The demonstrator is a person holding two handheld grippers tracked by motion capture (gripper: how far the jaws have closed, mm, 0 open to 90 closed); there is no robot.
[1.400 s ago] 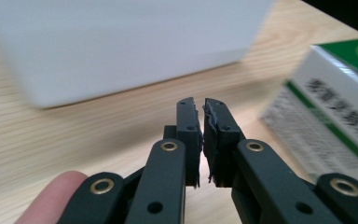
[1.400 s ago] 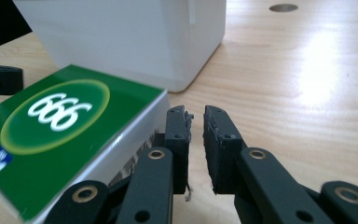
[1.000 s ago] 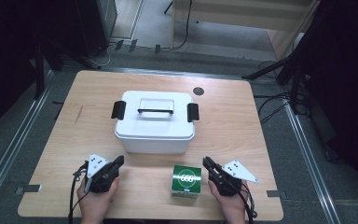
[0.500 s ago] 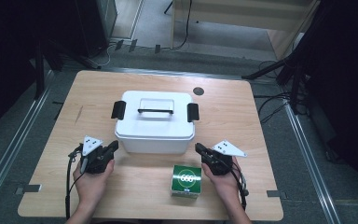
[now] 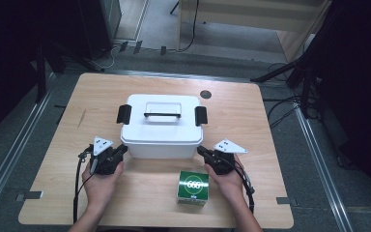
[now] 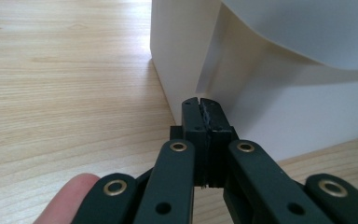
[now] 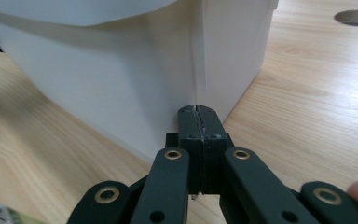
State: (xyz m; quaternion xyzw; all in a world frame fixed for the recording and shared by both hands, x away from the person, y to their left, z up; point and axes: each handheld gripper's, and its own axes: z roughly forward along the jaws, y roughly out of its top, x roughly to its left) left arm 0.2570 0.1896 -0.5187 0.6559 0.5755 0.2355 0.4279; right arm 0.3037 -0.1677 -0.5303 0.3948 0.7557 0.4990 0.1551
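A white lidded plastic box (image 5: 161, 126) with black side clasps and a lid handle stands mid-table. My left gripper (image 5: 121, 150) is shut with nothing in it, its tip close to the box's front left corner (image 6: 168, 79). My right gripper (image 5: 200, 151) is shut too and holds nothing; its jaws have just finished closing, and its tip sits close to the box's front right corner (image 7: 200, 70). In both gripper views the black jaws meet along a thin seam, left gripper (image 6: 200, 103) and right gripper (image 7: 196, 111). A small green carton (image 5: 193, 187) lies near the table's front edge, beside my right hand.
The wooden table (image 5: 251, 125) has a round dark grommet hole (image 5: 205, 94) behind the box. Cables trail from both grippers toward the front edge. Dark floor, rails and stands surround the table.
Both hands have moved forward from the front edge toward the box, the left to its left corner and the right to its right corner. The box and carton have stayed put.
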